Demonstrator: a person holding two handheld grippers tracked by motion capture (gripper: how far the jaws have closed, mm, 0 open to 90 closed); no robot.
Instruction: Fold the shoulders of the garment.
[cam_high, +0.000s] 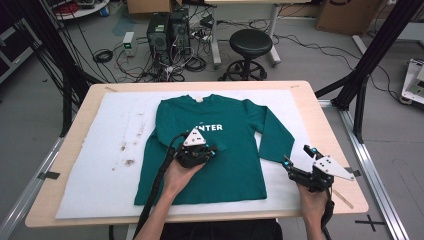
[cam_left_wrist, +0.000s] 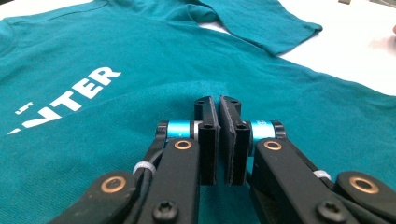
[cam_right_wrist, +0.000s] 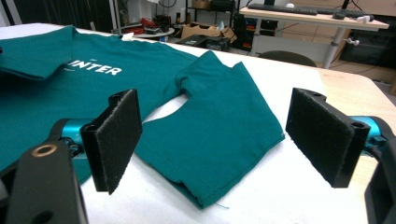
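Your left gripper (cam_high: 204, 150) sits over the middle of the shirt (cam_high: 235, 165), just below the white lettering (cam_high: 208, 127). In the left gripper view its pads (cam_left_wrist: 208, 140) are pressed together. A thin fold of green cloth may run between them, but you cannot confirm that from the pictures. The left sleeve appears folded in across the chest, under that gripper.

The shirt lies face up and flat on the white pad (cam_high: 100, 165), collar away from you, hem near the table's near edge.

The right sleeve (cam_high: 276, 137) spreads out and down toward your right gripper (cam_high: 297, 160). Its cuff end (cam_right_wrist: 219, 186) lies on the pad between and just ahead of that gripper's jaws.

Your right gripper's jaws stand spread wide, pads (cam_right_wrist: 114, 140) apart from the cloth, holding nothing. It rests low near the pad's right edge.
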